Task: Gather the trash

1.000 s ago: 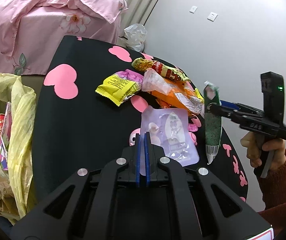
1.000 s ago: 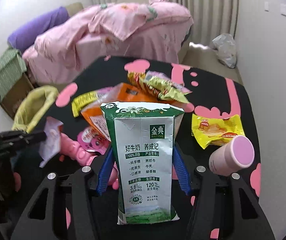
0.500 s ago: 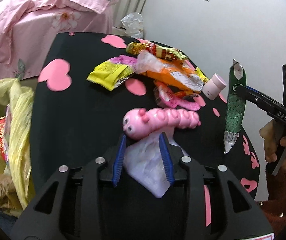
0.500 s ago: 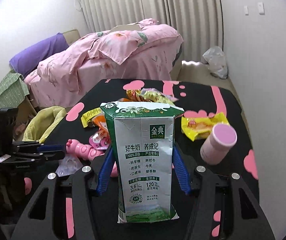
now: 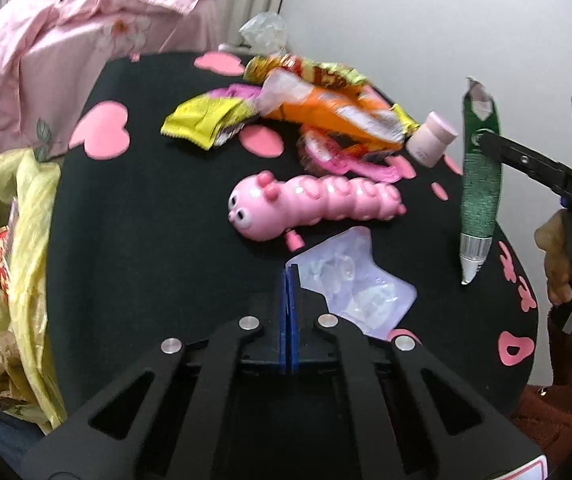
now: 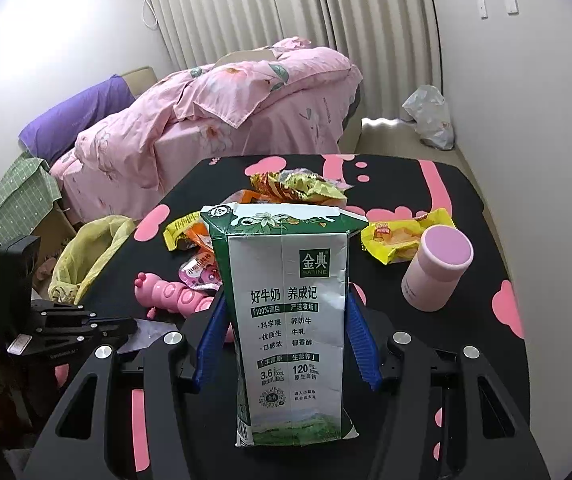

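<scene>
My right gripper [image 6: 283, 340] is shut on a flattened green-and-white milk carton [image 6: 286, 312] and holds it above the black table; the carton also shows side-on in the left wrist view [image 5: 478, 184]. My left gripper [image 5: 290, 280] has its pads pressed together at the edge of a clear plastic blister pack [image 5: 354, 284] lying on the table; whether the plastic is pinched cannot be told. A yellow trash bag [image 5: 9, 272] hangs open at the table's left edge, with wrappers inside.
A pink caterpillar toy [image 5: 310, 208] lies mid-table. Beyond it are a yellow wrapper [image 5: 201, 120], orange and gold wrappers [image 5: 326, 100] and a pink-capped bottle [image 6: 436, 268]. A yellow snack packet [image 6: 402, 236] lies right. A pink bed [image 6: 225, 120] stands behind.
My left gripper opened, dropped the blister pack next to the pink toy, then shut again at its edge. My right gripper rose and drew back with the carton.
</scene>
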{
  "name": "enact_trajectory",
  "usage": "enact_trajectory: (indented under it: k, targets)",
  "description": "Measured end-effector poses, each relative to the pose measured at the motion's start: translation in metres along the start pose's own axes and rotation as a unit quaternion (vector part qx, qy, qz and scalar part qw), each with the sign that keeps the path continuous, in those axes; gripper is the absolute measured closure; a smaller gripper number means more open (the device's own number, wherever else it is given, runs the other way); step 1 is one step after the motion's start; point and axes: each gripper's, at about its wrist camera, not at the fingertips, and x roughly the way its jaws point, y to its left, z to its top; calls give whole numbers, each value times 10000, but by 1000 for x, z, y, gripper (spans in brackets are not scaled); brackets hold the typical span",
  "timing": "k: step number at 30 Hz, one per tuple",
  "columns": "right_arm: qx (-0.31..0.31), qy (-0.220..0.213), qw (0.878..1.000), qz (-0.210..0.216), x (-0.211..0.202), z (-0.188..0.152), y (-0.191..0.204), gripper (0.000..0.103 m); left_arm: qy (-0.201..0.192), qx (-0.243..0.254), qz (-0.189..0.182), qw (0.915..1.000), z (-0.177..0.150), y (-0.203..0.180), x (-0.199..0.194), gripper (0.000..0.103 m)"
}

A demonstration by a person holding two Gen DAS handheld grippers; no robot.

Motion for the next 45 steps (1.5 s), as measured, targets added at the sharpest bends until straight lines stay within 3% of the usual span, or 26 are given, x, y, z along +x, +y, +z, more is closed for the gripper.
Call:
enact_trajectory:
  k: [8, 14, 22, 28, 33, 38, 42, 45]
  targets:
    - [-160, -248, 9996, 46, -14, 9, 14, 50, -671, 66, 191, 9975, 11, -1, -49, 102]
    - [-290, -286, 9992, 50, -16, 10, 24, 50, -921, -78, 396, 9949, 13, 9, -68, 102]
    - [-280, -326, 9991, -3, -17, 6, 23, 50, -1267, 86, 824, 9885, 27, 15, -81, 102]
    - [-239, -241, 9994, -26, -12, 0, 17, 50, -979, 43, 537, 9937, 28, 12, -55, 101]
    - [-180, -220, 9996, -21, -12, -3, 12, 50, -768, -207, 311, 9963, 25, 18, -37, 90]
    - [-171, -239, 9996, -21, -12, -4, 11, 50, -721, -324, 553, 9953, 23, 25, -32, 85]
    - [-182, -265, 9995, -5, -12, -4, 11, 50, -751, -272, 1046, 9913, 19, 31, -37, 85]
    - [-229, -277, 9994, -8, -13, -4, 13, 50, -689, -440, 1122, 9903, 14, 43, -40, 85]
